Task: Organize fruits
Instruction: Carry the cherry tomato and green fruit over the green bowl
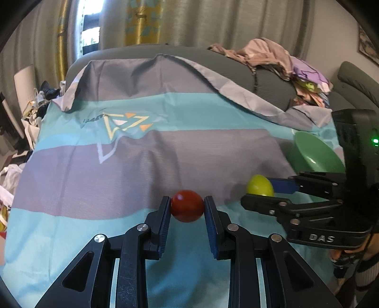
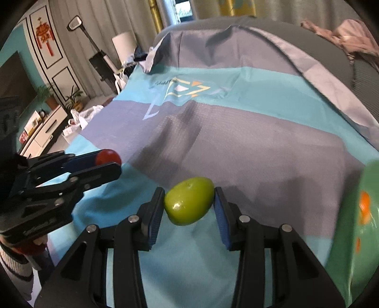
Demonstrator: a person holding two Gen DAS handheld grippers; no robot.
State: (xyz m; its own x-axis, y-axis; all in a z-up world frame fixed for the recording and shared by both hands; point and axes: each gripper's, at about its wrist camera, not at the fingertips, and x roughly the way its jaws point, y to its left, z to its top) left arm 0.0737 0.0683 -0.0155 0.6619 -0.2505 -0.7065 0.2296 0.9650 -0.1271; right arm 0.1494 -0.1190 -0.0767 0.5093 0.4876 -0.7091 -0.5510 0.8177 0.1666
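Note:
My left gripper [image 1: 187, 205] is shut on a round red fruit [image 1: 187, 205], held above a teal and grey striped cloth [image 1: 142, 147]. My right gripper [image 2: 189, 204] is shut on a yellow-green fruit [image 2: 188, 204], also above the cloth. In the left wrist view the right gripper [image 1: 259, 190] shows at the right with the green fruit [image 1: 259, 186] between its fingers. In the right wrist view the left gripper [image 2: 107, 163] shows at the left with the red fruit [image 2: 107, 157]. A green bowl [image 1: 312, 154] lies at the right, and its rim [image 2: 348, 225] shows something orange inside.
The cloth covers a grey sofa [image 1: 272, 78] with a heap of clothes [image 1: 272, 56] on its back. Curtains [image 1: 213, 21] hang behind. At the left stand a TV cabinet [image 2: 45, 130], potted plants [image 2: 73, 99] and bags on the floor [image 2: 80, 118].

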